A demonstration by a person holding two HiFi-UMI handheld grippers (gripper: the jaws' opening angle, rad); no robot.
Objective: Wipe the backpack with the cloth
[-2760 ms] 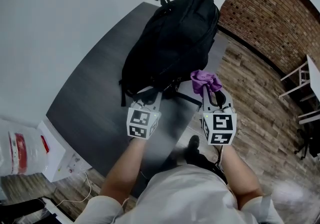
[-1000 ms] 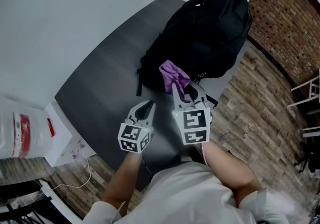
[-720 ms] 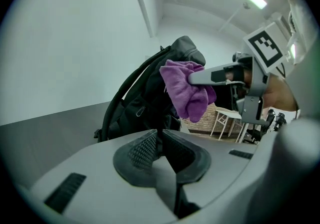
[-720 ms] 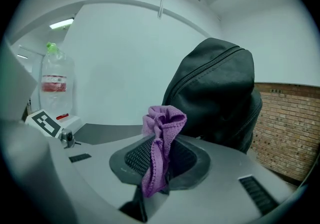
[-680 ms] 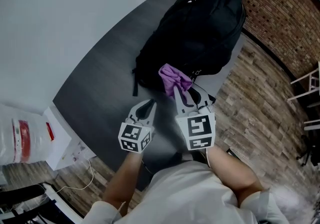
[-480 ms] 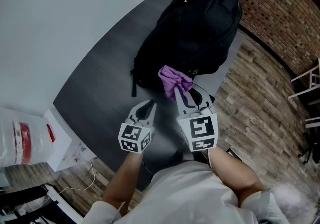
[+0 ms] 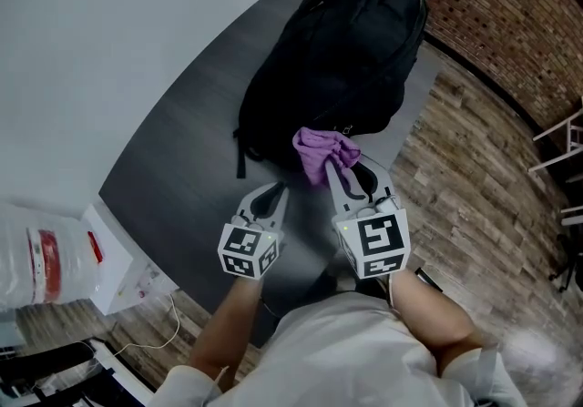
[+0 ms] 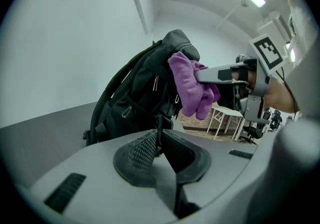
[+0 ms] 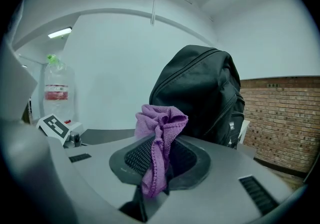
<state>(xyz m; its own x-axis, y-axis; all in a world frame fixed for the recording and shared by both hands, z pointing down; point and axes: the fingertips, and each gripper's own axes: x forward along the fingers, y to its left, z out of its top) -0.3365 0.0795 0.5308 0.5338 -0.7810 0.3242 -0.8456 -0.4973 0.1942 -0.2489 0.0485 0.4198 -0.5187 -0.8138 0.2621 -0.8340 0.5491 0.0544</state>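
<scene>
Backpack [image 7: 337,50]: black and bulky, it is resting on the dark grey table [image 7: 173,159]. Its carry handle is pointing away from you and its near end is facing your grippers.
Cloth [image 7: 323,150]: purple and bunched, it is sitting right at the backpack's near end. I cannot tell whether it is touching the fabric.
Right gripper [image 7: 332,167]: you are pinching the cloth between its jaws. A crumpled wad is standing proud beyond the tips and a tail is hanging down between them.
Left gripper [image 7: 276,188]: you are holding it pressed together with nothing in it, just short of the backpack's near end.
Step in hand: by my reading, you are bringing the cloth onto the backpack's near face to begin a stroke.
Doing it well: this likely means leading with the soft wad so the hard tips are not scraping zips, and pressing lightly while sweeping along the backpack towards its handle.
Watching for: the light grip may be letting the cloth slip, and bracing the backpack's near end with the left gripper should be stopping it from sliding.
</scene>
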